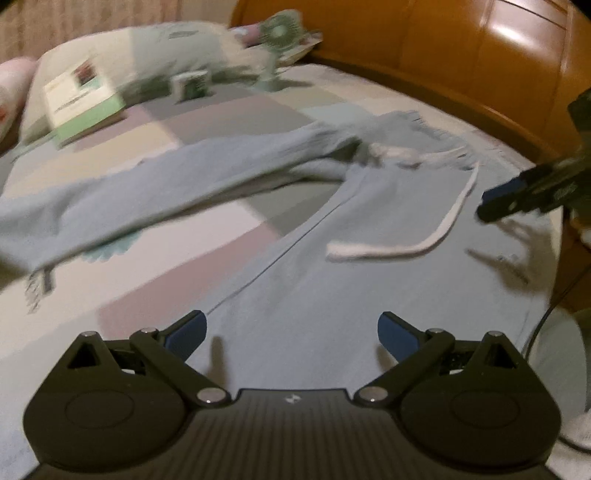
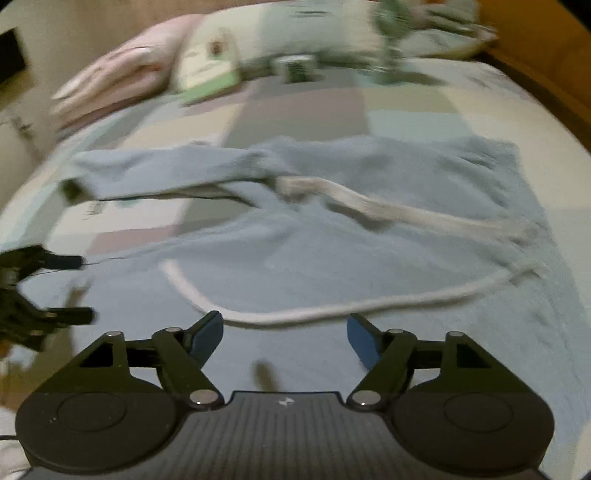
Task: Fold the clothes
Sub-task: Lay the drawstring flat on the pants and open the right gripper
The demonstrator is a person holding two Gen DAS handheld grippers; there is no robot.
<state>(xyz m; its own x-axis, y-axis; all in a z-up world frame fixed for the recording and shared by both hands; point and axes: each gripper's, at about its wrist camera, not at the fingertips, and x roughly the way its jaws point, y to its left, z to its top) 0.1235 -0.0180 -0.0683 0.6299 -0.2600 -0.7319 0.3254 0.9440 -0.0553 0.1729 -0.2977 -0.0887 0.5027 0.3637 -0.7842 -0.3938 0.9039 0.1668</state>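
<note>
- Both views are motion-blurred; the pillows (image 1: 110, 74), the small green fan (image 1: 279, 31) and a box (image 1: 190, 85) at the far end of the bed are smeared, and print on the booklet (image 1: 79, 99) cannot be read.
- The pale blue trousers (image 1: 295, 236) lie spread on the bed, one leg angled off to the left, the white drawstring (image 1: 406, 247) curling loose across the waist.
- Left gripper (image 1: 291, 332): jaws apart, empty, above the near trouser leg.
- Right gripper (image 2: 284, 336): jaws apart, nothing between them, just short of the drawstring (image 2: 295, 314); in the left view it enters at the right edge (image 1: 495, 205).
- Surface: a bed with a pastel patchwork sheet (image 1: 221, 118); a wooden headboard (image 1: 443, 48) stands behind.
</note>
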